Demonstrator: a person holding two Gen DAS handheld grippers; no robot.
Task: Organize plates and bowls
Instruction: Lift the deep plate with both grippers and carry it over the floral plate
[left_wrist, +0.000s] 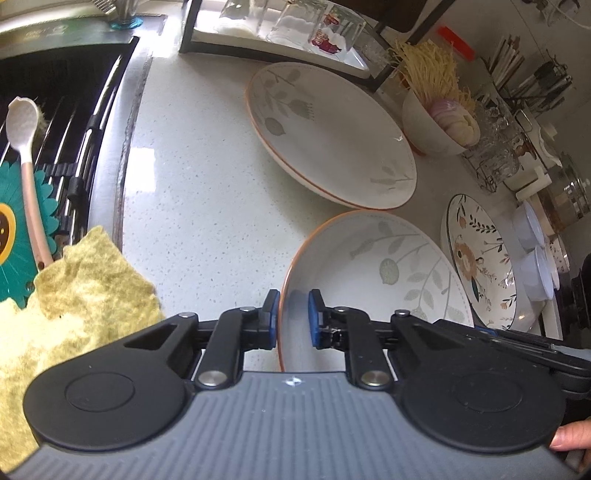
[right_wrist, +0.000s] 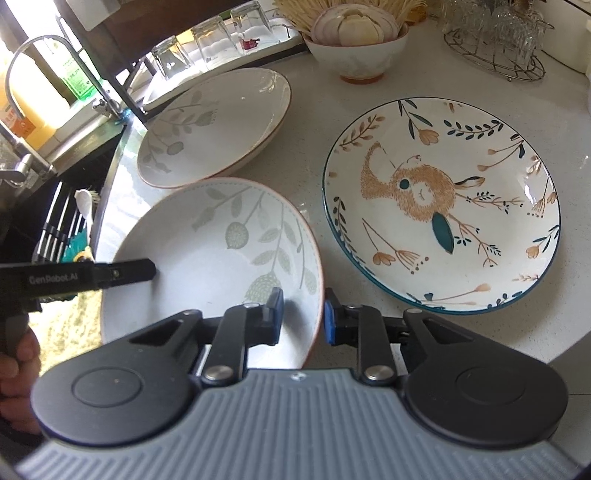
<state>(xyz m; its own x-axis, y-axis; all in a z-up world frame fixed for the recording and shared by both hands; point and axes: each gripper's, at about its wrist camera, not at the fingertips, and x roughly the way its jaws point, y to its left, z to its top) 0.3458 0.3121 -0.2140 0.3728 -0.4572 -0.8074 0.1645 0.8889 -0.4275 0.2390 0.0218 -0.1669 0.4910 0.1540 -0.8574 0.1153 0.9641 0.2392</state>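
A white leaf-patterned plate with an orange rim (left_wrist: 388, 266) (right_wrist: 221, 251) lies nearest on the speckled counter. My left gripper (left_wrist: 291, 317) is shut on its left rim, one blue pad inside and one outside. On the opposite rim my right gripper (right_wrist: 303, 317) is shut the same way. The left gripper's finger (right_wrist: 140, 271) shows in the right wrist view, resting on the plate's far-left edge. Behind this plate sits a second leaf plate (left_wrist: 332, 136) (right_wrist: 218, 125). To the right lies a teal-rimmed plate with an animal and flowers (right_wrist: 443, 221) (left_wrist: 480, 262).
A white bowl (right_wrist: 358, 48) (left_wrist: 428, 129) holding onion and noodles stands at the back. Upturned glasses (right_wrist: 207, 48) sit on a tray, with a wire glass rack (right_wrist: 498, 48) to the right. The sink with a rack (left_wrist: 74, 147), a spoon (left_wrist: 26, 147) and a yellow-green cloth (left_wrist: 74, 295) is on the left.
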